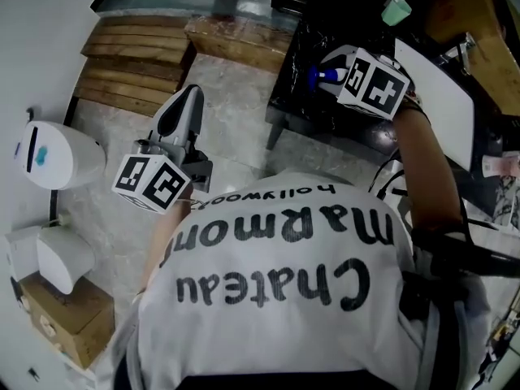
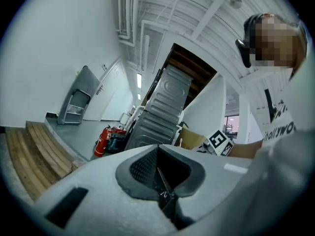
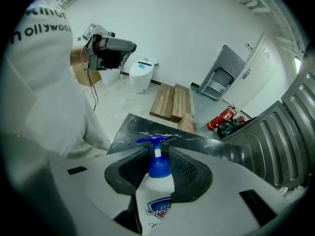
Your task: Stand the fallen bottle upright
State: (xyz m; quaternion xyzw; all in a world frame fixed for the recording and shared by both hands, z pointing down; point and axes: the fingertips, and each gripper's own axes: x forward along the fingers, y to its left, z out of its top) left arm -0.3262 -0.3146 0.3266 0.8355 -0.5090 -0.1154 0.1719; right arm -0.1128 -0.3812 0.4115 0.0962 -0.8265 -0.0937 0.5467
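Right gripper (image 3: 158, 155) is clamped on your white pump bottle (image 3: 156, 193), held over the black table (image 3: 133, 132), inside its edges; open floor (image 3: 123, 102) lies beyond. Your left gripper (image 1: 183, 114), jaws together, hangs well apart over bare floor.

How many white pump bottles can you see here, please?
1: the white bottle with a blue pump head, held in the right gripper over the black table; others may be hidden.

The dark tabletop (image 3: 129, 128) bore pale streaks. Wooden planks (image 1: 134, 63) lay on the floor (image 1: 236, 112) past one edge.
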